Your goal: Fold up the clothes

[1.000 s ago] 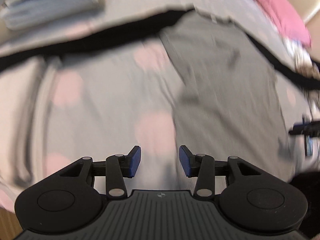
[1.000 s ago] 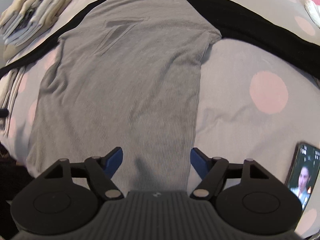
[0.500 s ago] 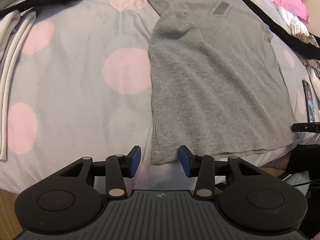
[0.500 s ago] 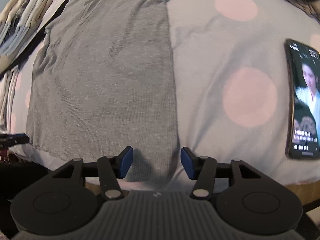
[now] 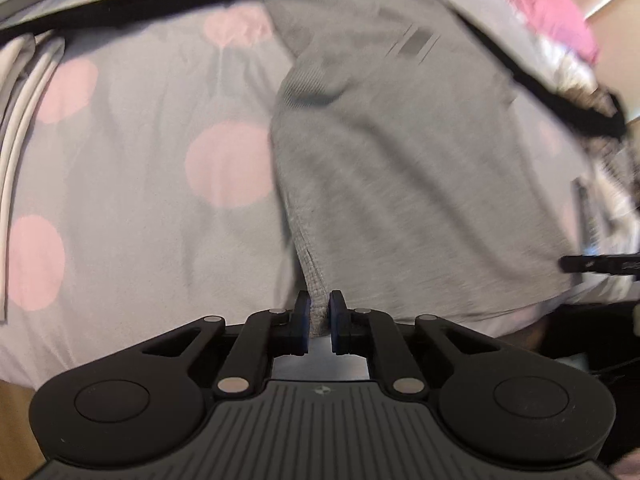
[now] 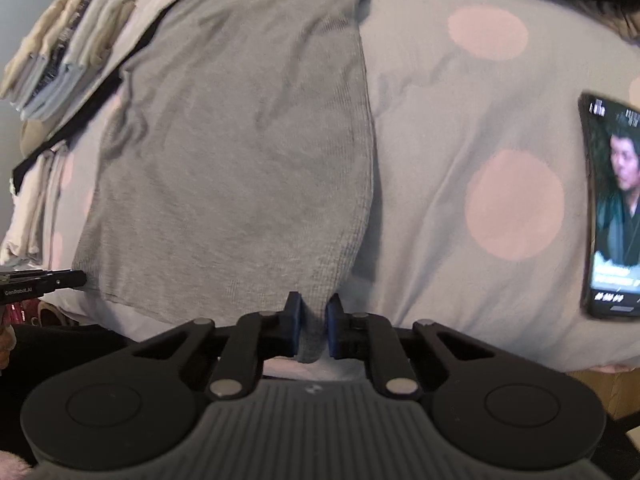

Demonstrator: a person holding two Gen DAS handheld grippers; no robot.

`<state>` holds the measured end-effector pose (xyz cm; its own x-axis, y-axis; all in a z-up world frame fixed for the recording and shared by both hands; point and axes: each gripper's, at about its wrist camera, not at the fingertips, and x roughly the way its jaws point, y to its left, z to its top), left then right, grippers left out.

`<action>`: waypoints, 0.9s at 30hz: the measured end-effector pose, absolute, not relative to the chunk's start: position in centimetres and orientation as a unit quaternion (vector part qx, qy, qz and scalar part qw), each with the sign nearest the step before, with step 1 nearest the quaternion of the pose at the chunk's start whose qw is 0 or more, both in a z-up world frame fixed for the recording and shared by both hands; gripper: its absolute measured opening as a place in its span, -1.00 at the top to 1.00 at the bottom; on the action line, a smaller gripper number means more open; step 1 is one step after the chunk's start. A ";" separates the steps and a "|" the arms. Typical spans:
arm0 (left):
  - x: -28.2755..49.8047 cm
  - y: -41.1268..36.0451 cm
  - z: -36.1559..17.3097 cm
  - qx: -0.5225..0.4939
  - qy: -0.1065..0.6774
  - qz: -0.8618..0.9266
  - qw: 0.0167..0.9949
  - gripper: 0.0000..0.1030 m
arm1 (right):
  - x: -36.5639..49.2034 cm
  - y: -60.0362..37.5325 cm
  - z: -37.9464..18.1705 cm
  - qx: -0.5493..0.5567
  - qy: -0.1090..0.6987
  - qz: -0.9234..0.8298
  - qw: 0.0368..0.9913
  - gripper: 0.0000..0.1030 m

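On the bed, a gray shirt with black sleeves lies spread flat over a cover with pink dots. Its bottom edge hangs near the side of the bed, close to both tools.

The left tool is closing on the bottom corner of the shirt on one side. A little bunch of gray cloth sits between its blue pads, and the pads look pressed on it. The right tool is closing on the other bottom corner. A tuck of gray cloth hangs down between its pads too, and it looks pinched.

What could go wrong? Each tool only has a small bit of the hem. If the pull up is fast, I think the cloth could slip out of one tool. Then one side would drop and the fold would come out crooked.

The bed cover lies right under the hem. I cannot tell if a tool has grabbed some cover with the shirt. If it has, the cover would lift too and drag things.

A phone lies on the cover, beside the shirt on the right side. A tugged cover could slide it toward the edge. A swinging shirt could brush it too.

The black sleeves stick out far past the body. They could flop under when the hem is carried up to the neck and make a lumpy fold.

A pile of folded clothes sits near the far corner, well apart.
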<state>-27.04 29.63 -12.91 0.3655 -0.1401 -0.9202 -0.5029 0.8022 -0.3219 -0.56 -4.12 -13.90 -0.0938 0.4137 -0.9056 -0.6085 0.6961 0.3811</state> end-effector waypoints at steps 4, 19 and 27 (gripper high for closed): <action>-27.5 29.7 -9.0 -0.296 0.529 0.094 0.790 0.86 | 0.2 -4.5 -10.1 -0.069 0.617 0.402 0.673 0.75; -27.6 28.9 -13.5 -0.257 0.631 0.091 0.726 0.86 | -0.9 -3.4 -12.7 -0.178 0.644 0.389 0.635 0.78; -28.1 29.6 -13.0 -0.274 0.621 0.080 0.730 0.59 | -1.0 -3.1 -13.4 -0.196 0.632 0.382 0.645 0.37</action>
